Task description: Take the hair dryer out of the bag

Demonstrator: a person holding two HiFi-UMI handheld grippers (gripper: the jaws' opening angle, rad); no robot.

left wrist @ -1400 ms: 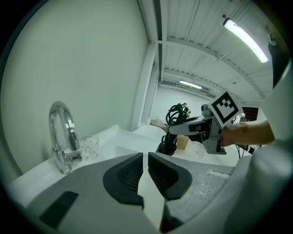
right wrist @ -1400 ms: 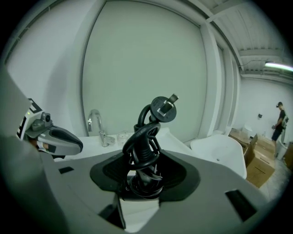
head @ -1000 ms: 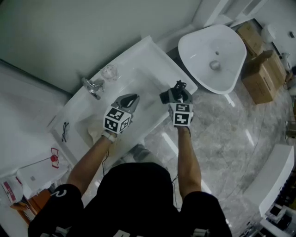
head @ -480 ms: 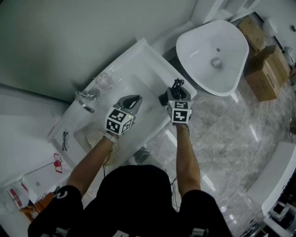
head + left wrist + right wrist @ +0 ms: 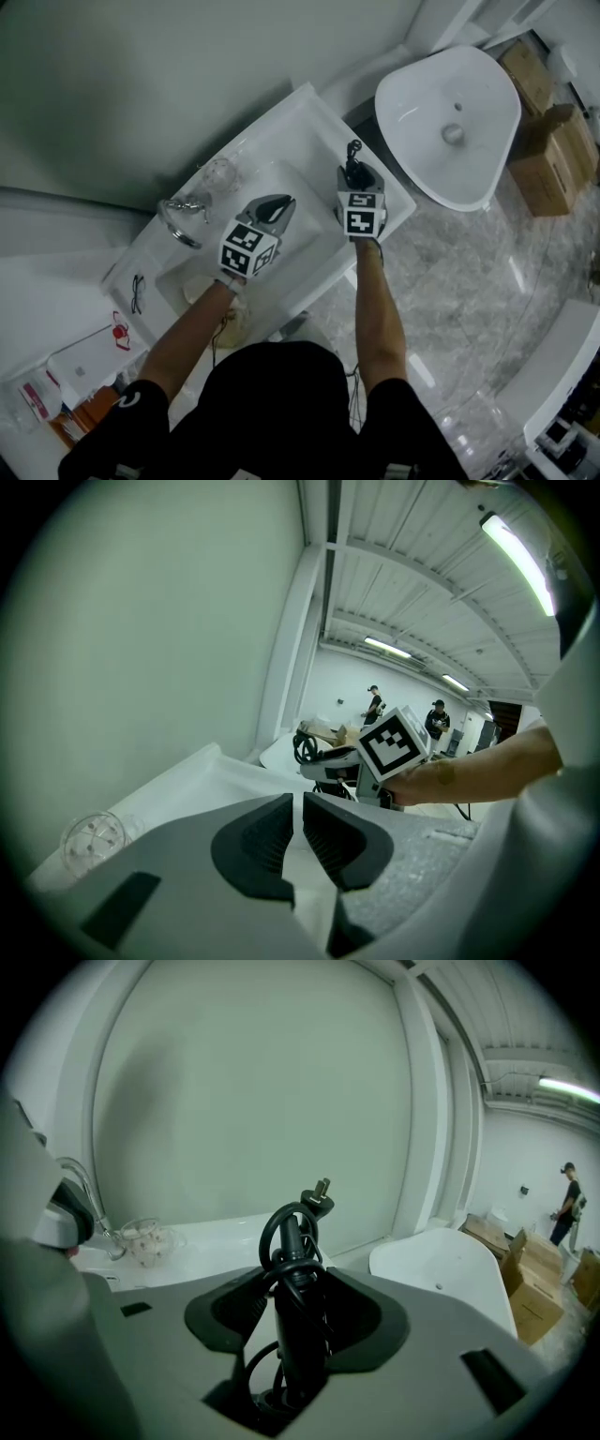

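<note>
Right claw [image 5: 298, 1321]: clenched on the dryer [image 5: 296, 1269], black handle upright between the jaws.
Dryer: held above the right end of the white surface [image 5: 309, 112]; cord [image 5: 281, 1227] looped round the handle, plug [image 5: 319, 1194] on top.
Left claw [image 5: 298, 832]: clenched, only a slit between the pads, nothing in it.
Left claw position: over the sunken middle of the surface, beside the right claw, not touching it.
Glass [image 5: 217, 173]: at the back of the surface, near the tap [image 5: 183, 208].
Basin [image 5: 450, 122]: white, right of the surface.
</note>
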